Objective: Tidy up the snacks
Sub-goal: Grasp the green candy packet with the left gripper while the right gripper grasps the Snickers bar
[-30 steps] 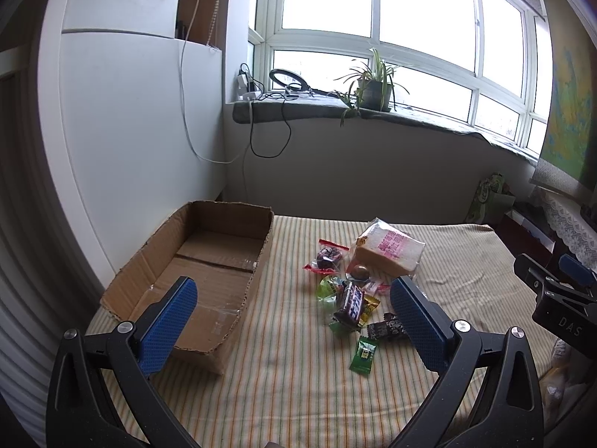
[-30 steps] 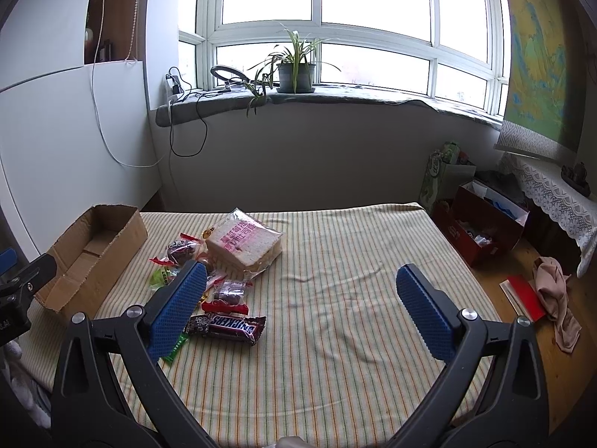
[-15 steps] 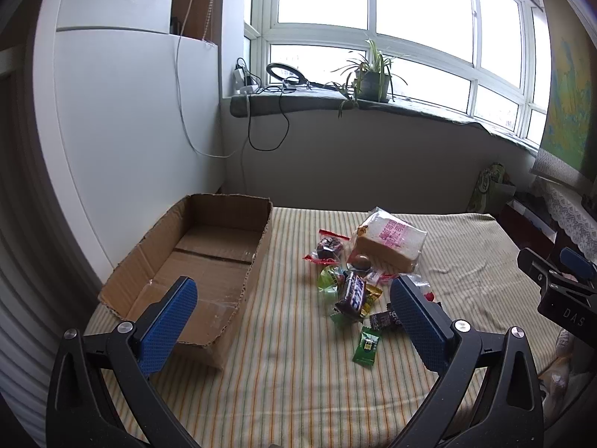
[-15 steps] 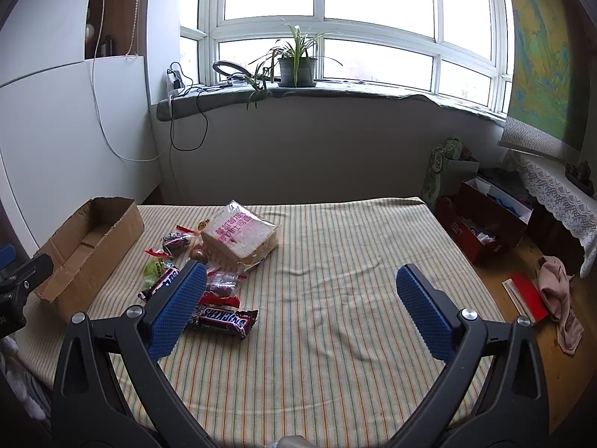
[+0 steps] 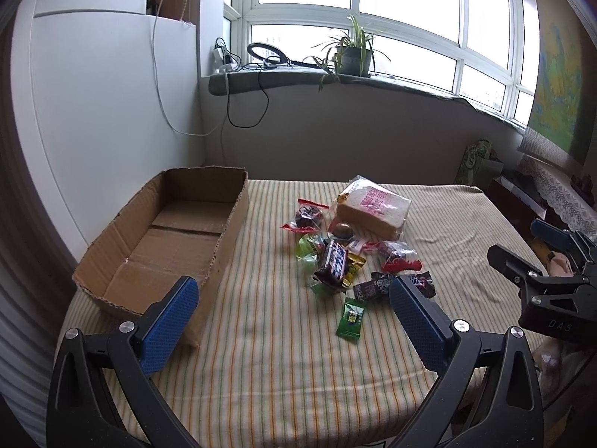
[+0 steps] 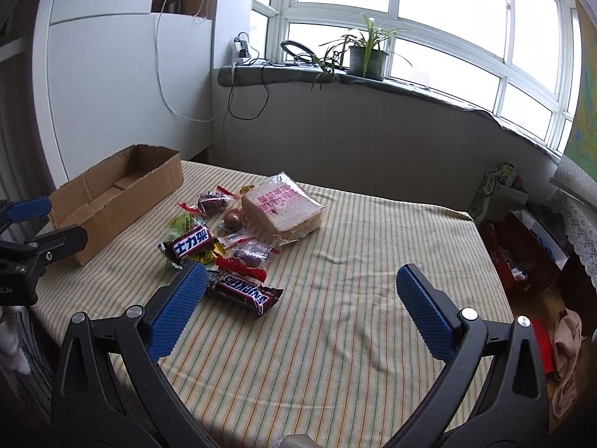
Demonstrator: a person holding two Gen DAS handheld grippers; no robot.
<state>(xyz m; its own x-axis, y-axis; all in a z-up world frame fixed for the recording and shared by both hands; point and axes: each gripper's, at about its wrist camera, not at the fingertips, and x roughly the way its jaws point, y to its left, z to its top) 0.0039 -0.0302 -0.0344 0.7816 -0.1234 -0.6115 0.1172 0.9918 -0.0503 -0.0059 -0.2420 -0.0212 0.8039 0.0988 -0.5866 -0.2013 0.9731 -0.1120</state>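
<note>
Left gripper (image 5: 289,311), black frame with blue ribbed pads, jaws spread wide, nothing between them; it sits low centre of the left wrist view, over the striped yellow-green cloth (image 5: 261,354). Right gripper (image 6: 300,291) likewise gaping and empty, low in its own view.

Open brown cardboard box (image 5: 168,239), left of centre, nothing visible inside. Snack pile lies mid-frame, well apart from the box: clear-bagged sliced bread with pink print (image 5: 373,207) at the back, dark Snickers bar with blue lettering (image 5: 333,261) in the middle, small green sachet (image 5: 350,317) nearest (apart from the heap). A second brown Snickers bar (image 6: 248,293) lies just beside the right gripper's left pad.
</note>
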